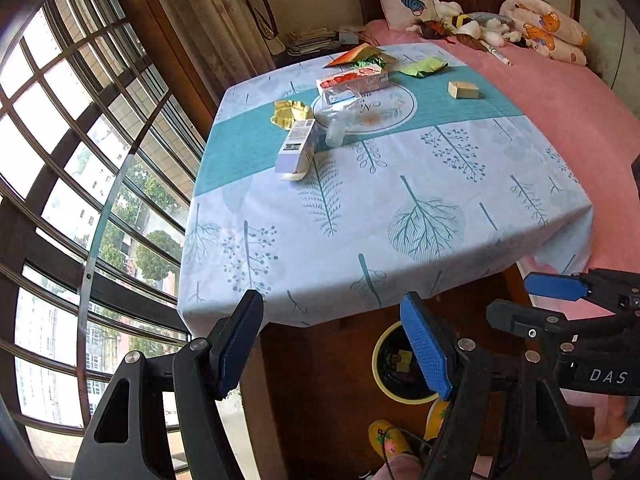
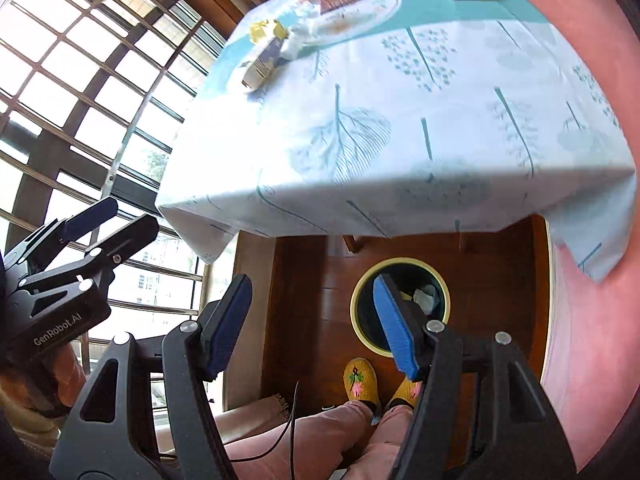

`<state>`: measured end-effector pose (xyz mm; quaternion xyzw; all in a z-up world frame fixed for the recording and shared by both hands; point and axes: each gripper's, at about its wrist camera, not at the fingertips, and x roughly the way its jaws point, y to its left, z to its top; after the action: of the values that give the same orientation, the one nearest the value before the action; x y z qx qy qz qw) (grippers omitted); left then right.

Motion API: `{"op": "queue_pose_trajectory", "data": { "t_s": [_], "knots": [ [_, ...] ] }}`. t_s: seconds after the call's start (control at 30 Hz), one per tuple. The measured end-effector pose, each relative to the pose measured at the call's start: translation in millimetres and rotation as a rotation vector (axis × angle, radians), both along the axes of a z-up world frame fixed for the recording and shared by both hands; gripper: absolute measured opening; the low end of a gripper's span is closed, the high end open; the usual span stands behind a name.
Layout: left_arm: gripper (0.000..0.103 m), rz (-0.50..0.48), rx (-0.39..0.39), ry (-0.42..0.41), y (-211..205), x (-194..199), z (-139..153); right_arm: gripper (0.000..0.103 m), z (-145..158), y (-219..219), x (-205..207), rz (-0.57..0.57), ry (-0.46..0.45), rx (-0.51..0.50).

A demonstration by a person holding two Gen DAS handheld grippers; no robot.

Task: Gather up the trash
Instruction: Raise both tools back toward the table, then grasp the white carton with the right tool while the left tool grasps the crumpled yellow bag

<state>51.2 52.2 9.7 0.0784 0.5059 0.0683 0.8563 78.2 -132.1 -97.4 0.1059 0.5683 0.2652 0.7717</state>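
Hovering over the near edge of the table [image 1: 400, 216], the left gripper [image 1: 332, 344] and the right gripper [image 2: 312, 320] are both standing with jaws spread wide and nothing between the pads. By my judgement the step in hand is the one between drops: a bin [image 2: 400, 308] is sitting on the floor under the table edge, at about six o'clock of the tabletop, with paper already lying in it, while much trash is still waiting on the cloth. Nearest, at ten o'clock of the round print in the cloth, a pale purple carton [image 1: 298, 148] is lying on its side, touching a clear plastic bottle [image 1: 336, 128] and just beside a crumpled yellow wrapper [image 1: 290, 112]. Farther off, at twelve o'clock, a red and white box [image 1: 352, 82] is lying near a green wrapper [image 1: 424, 67] and an orange packet [image 1: 348, 56], and at two o'clock a small tan block [image 1: 464, 90] is sitting well apart from the rest. The next move probably calls for reaching forward over the cloth, setting open jaws across the carton's narrow sides and closing gently, since it looks light and apt to slide. The bin's contents are half hidden behind a blue pad in both views, the bottle's outline is hard to trace, and the far pile is cut off in the right wrist view.
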Motion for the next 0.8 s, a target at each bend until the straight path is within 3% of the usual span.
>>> {"op": "queue_pose_trajectory", "data": {
  "t_s": [0.3, 0.5, 0.8],
  "knots": [
    [0.073, 0.039, 0.059, -0.061, 19.2, 23.9, 52.5, 0.061, 74.2, 35.6, 46.6, 0.113, -0.139, 0.008],
    [0.073, 0.054, 0.047, -0.086, 63.4, 64.1, 65.2, 0.06, 83.4, 77.2, 90.9, 0.13, -0.183, -0.033],
    [0.073, -0.03, -0.002, -0.059, 156.1, 164.9, 41.1, 0.06, 61.2, 156.8, 177.8, 0.097, -0.131, -0.084]
  ]
}}
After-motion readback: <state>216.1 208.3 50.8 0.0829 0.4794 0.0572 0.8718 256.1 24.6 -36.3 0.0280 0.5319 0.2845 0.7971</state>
